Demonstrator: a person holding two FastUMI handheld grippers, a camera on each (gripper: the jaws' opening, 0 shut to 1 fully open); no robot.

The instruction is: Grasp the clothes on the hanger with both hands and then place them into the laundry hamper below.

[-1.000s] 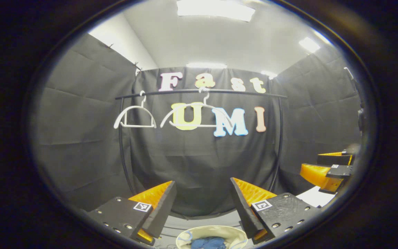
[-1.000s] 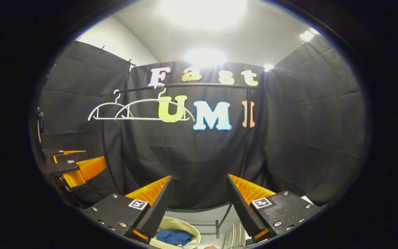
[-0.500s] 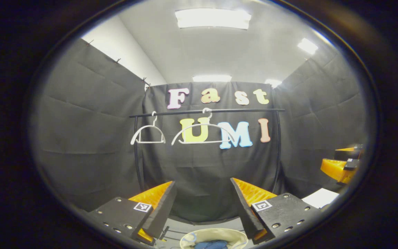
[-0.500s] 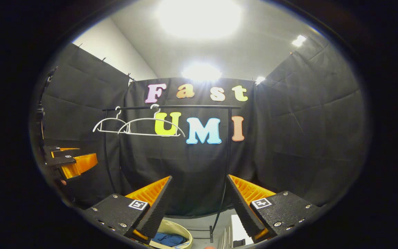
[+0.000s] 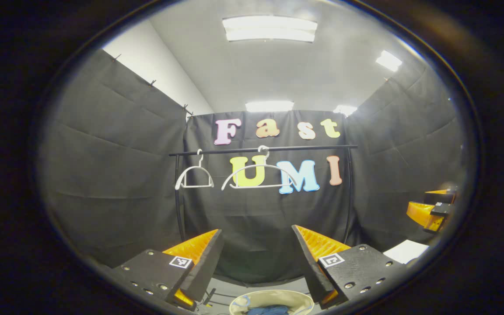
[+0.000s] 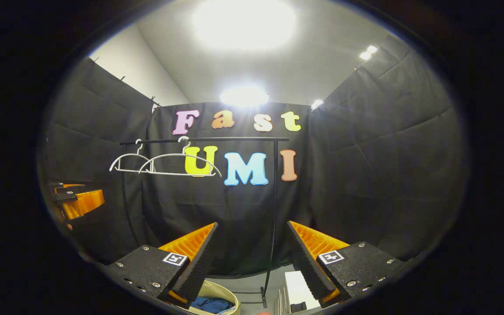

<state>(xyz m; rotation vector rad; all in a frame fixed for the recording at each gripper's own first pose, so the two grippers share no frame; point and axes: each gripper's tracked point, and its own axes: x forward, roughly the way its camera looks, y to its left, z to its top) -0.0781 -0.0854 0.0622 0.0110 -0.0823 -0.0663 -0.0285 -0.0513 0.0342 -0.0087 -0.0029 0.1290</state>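
Note:
Two bare white hangers [image 5: 258,175] [image 5: 194,177] hang on a black rail [image 5: 304,148] at the back wall. Below, a cream laundry hamper [image 5: 298,298] holds blue clothes [image 5: 268,310]. My left gripper [image 5: 257,258] stands open and holds nothing, well back from the rail and above the hamper. In the right gripper view the hangers [image 6: 177,162], the rail [image 6: 234,139], the hamper [image 6: 229,298] and the blue clothes [image 6: 210,304] appear at lower left. My right gripper [image 6: 252,256] is open and holds nothing. Each gripper appears at the edge of the other's view [image 5: 431,210] [image 6: 75,201].
The rail stands on black uprights [image 5: 177,197] [image 6: 274,210] with feet on a grey floor. A white object [image 5: 405,251] lies at the right in the left gripper view, and a white box-like thing [image 6: 298,286] sits on the floor beside the rack's right foot.
Both grippers have drawn back from the rack and tilted upward: the rail and hangers look smaller and lower in both views. Both stay open. The clothes stay in the hamper.

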